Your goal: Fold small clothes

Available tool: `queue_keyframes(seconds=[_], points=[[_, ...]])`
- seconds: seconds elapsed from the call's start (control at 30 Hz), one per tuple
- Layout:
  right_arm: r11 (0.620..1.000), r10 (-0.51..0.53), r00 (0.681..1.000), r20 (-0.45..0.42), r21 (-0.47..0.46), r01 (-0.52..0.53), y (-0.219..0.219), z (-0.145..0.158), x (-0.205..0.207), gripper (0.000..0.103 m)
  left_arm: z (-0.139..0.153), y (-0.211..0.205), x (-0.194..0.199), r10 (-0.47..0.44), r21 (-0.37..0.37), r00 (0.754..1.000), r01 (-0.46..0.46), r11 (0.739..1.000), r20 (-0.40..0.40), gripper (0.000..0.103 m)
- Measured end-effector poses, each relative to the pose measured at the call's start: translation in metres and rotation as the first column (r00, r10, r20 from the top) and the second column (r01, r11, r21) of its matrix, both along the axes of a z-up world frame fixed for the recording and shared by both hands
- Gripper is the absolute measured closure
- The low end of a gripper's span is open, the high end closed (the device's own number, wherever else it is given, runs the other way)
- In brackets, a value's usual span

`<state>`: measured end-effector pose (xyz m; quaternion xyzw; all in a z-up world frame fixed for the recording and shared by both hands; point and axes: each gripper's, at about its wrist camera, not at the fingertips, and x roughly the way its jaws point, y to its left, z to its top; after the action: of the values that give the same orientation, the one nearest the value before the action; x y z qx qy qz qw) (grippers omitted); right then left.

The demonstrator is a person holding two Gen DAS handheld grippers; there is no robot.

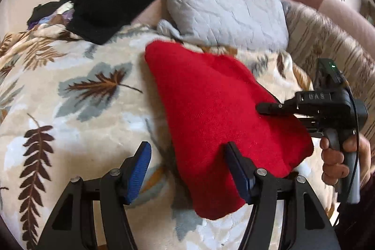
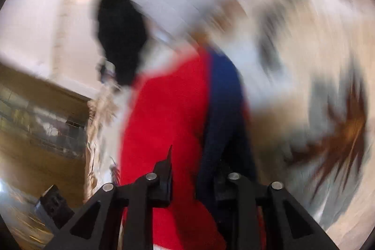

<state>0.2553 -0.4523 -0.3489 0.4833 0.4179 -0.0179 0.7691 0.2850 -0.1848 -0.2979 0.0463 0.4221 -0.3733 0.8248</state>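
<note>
Fingers of the right gripper [image 2: 189,182] clenched on a red garment [image 1: 211,104] at frame center on the leaf-print bed [image 1: 70,109], the left gripper [image 1: 187,168] released beside its lower edge — mid-fold, the next move likely drawing the cloth across.

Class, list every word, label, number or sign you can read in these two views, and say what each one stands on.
"BAS": raised letters on the black body of the right gripper, seen in the left wrist view; blurred, so further letters may be missed.
Right wrist view: blurred by motion, with no text that can be read.
No other text shows.
</note>
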Motion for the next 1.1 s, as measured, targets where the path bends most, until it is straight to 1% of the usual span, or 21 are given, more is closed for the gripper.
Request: queue_keyframes(seconds=[0.03,0.07,0.13,0.17,0.2,0.23,0.27,0.3,0.4,0.47,0.53,0.57,0.6,0.67,0.7,0.77,0.87,0.93,1.0,1.07,1.1], points=[[1.000,-0.008,1.000,0.007,0.007,0.008,-0.005,0.006,-0.003,0.069,-0.001,-0.002,-0.001,0.001,0.005,1.000,-0.001,1.000,0.000,0.036],[1.000,-0.017,1.000,0.007,-0.021,0.017,-0.008,0.016,-0.005,0.066,0.000,-0.003,-0.002,0.004,0.008,1.000,-0.004,1.000,0.002,0.036],[0.989,-0.067,0.997,0.041,-0.128,0.072,-0.013,0.041,-0.012,0.066,0.000,-0.003,-0.004,0.002,0.011,1.000,-0.002,1.000,0.009,0.036],[0.971,-0.103,0.992,0.071,-0.210,0.116,-0.015,0.056,-0.016,0.066,0.000,-0.002,-0.004,-0.001,0.013,1.000,0.000,1.000,0.012,0.036],[0.957,-0.115,0.989,0.096,-0.256,0.136,-0.015,0.065,-0.016,0.066,0.000,-0.001,-0.004,-0.001,0.013,1.000,0.001,1.000,0.010,0.036],[0.948,-0.101,0.985,0.137,-0.287,0.137,-0.013,0.075,-0.013,0.066,0.000,0.000,-0.004,-0.001,0.010,1.000,0.001,1.000,0.005,0.036],[0.949,-0.071,0.985,0.158,-0.293,0.115,-0.010,0.080,-0.007,0.066,0.000,-0.001,-0.003,-0.001,0.009,1.000,0.001,1.000,0.003,0.036],[0.951,-0.034,0.986,0.161,-0.298,0.081,-0.005,0.084,0.002,0.066,0.000,-0.001,-0.003,-0.001,0.010,1.000,0.001,1.000,0.006,0.036],[0.942,0.040,0.989,0.143,-0.334,0.010,0.014,0.079,0.032,0.066,0.000,-0.003,-0.004,-0.004,0.015,1.000,0.004,1.000,0.014,0.036],[0.938,0.061,0.995,0.082,-0.345,-0.029,0.020,0.062,0.048,0.066,0.000,-0.004,-0.006,-0.013,0.027,0.999,0.012,1.000,0.035,0.036],[0.949,0.047,0.999,0.003,-0.313,-0.044,0.019,0.037,0.061,0.069,0.000,-0.005,-0.006,-0.016,0.033,0.999,0.015,0.999,0.045,0.036],[0.956,0.035,0.999,-0.004,-0.290,-0.035,0.016,0.026,0.061,0.070,-0.001,-0.006,-0.006,-0.019,0.034,0.999,0.018,0.999,0.043,0.035],[0.963,0.021,1.000,0.019,-0.267,-0.015,0.012,0.023,0.057,0.070,-0.002,-0.006,-0.006,-0.019,0.036,0.999,0.018,0.999,0.042,0.034],[0.968,0.018,1.000,0.023,-0.252,-0.012,0.010,0.028,0.053,0.070,-0.002,-0.008,-0.007,-0.013,0.052,0.998,0.010,0.999,0.063,0.032],[0.965,0.019,0.999,0.028,-0.261,-0.011,0.012,0.035,0.048,0.067,-0.001,-0.008,-0.009,-0.013,0.059,0.997,0.008,0.998,0.076,0.032],[0.961,0.013,0.997,0.072,-0.277,0.007,0.015,0.052,0.034,0.066,0.002,-0.010,-0.012,-0.007,0.076,0.994,-0.001,0.997,0.111,0.032],[0.952,-0.003,0.995,0.101,-0.305,0.034,0.019,0.070,0.015,0.066,0.007,-0.011,-0.017,0.003,0.100,0.990,-0.018,0.995,0.141,0.032],[0.943,-0.001,0.997,0.074,-0.330,0.025,0.027,0.074,0.005,0.066,0.009,-0.011,-0.019,0.010,0.106,0.988,-0.026,0.994,0.154,0.032],[0.936,0.025,0.999,0.033,-0.352,-0.012,0.036,0.073,-0.001,0.066,0.011,-0.010,-0.021,0.015,0.115,0.985,-0.035,0.993,0.171,0.032],[0.928,0.038,0.999,-0.016,-0.369,-0.041,0.041,0.064,-0.003,0.066,0.011,-0.010,-0.021,0.019,0.120,0.983,-0.042,0.992,0.180,0.032],[0.926,0.042,0.998,-0.049,-0.374,-0.057,0.044,0.054,-0.001,0.066,0.011,-0.010,-0.022,0.022,0.121,0.983,-0.044,0.992,0.182,0.032]])
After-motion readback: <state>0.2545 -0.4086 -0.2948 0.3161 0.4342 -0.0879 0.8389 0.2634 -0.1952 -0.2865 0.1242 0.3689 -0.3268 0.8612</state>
